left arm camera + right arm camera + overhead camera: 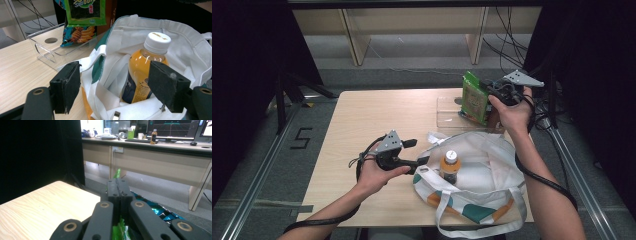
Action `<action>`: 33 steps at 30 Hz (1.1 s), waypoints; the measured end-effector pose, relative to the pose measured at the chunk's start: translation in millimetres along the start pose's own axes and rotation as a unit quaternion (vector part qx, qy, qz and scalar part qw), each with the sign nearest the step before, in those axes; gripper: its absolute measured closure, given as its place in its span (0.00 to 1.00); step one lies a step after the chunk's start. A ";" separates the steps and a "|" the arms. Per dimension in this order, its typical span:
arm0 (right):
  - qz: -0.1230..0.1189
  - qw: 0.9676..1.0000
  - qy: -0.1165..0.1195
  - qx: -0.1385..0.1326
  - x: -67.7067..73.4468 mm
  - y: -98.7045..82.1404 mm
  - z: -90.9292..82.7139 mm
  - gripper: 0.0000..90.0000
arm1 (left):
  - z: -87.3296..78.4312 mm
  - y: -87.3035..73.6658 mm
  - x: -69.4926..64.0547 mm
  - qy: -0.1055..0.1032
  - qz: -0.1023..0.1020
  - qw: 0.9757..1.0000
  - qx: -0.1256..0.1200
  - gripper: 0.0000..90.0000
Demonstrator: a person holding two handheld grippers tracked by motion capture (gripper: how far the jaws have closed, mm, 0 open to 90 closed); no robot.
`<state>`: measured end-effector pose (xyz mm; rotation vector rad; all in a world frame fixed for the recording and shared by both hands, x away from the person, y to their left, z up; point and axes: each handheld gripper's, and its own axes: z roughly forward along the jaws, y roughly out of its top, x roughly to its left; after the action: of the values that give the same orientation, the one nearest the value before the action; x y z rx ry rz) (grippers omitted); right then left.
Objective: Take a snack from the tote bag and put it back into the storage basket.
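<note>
We've got the right tongs [486,95] clamped tight on the top edge of a green foil snack packet [474,97], lifted off the light wood surface [362,120] and hanging beside a clear acrylic tray [447,112], which sits below and to the left of them. In the right gripper view the jaws are pressed flat together w/ a strip of green packet [117,230] pinched between them, so it's a firm edge grip; prob. chosen because a thin crinkly bag gives no other good hold. A 2nd, blue-and-orange snack bag [76,35] hangs or leans just behind the green one; we can't tell if it's also caught. The left tongs [422,161] are spread wide, straddling the near rim of a white cloth tote bag w/ teal and orange patches [482,165]. In the left gripper view one pad [67,86] sits outside the rim on the surface side and the other [167,85] over the bag mouth, neither pressing cloth yet, as far as we see. We judge they're there to prop the mouth open for the packet. Inside the bag, just past the left tongs, an orange-juice bottle w/ a white cap [147,65] stands upright. The packet is well apart from the left tongs, up and across toward the far right of the bag.
</note>
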<state>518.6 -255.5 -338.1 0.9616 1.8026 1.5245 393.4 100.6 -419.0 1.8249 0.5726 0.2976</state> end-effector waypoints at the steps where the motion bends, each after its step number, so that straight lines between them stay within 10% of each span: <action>1: -0.001 1.000 0.001 0.000 -0.3 0.0 0.6 1.00 | 0.0 0.0 0.1 0.000 0.000 1.000 0.000 0.29; 33: -0.018 0.999 -0.013 0.023 -2.8 -12.0 24.2 1.00 | 1.1 -1.6 0.3 -0.003 0.001 1.000 0.004 0.29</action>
<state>537.9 -245.2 -354.2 0.9619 1.8353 1.4480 393.8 100.2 -420.8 1.8326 0.5685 0.2912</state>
